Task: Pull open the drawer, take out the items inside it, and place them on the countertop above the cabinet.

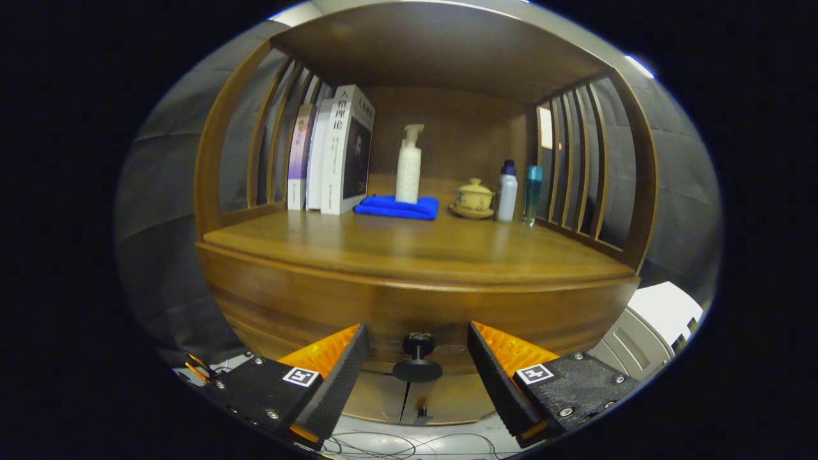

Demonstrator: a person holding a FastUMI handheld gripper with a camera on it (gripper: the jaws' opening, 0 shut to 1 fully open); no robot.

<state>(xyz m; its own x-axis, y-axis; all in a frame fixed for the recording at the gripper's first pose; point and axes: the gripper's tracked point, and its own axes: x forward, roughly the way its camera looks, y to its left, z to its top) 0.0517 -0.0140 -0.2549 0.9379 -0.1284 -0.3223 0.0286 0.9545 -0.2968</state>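
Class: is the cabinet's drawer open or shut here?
Shut: the drawer front sits flush under the countertop; the open gripper flanks its knob.

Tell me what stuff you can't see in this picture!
- Inside the drawer: hidden by its closed front, gripper view.
- Cabinet below: cut off, blocked by the open gripper around the knob.
- Book print: too small.
- Lidded cup contents: covered by lid.

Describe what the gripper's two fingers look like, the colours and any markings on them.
The gripper has two wedge-shaped fingers with orange ribbed faces and black textured pads along their inner edges. Each sits on a black block fastened with silver screws, and each block carries a small square black-and-white marker tag. Thin orange and black wires show beside the left block.
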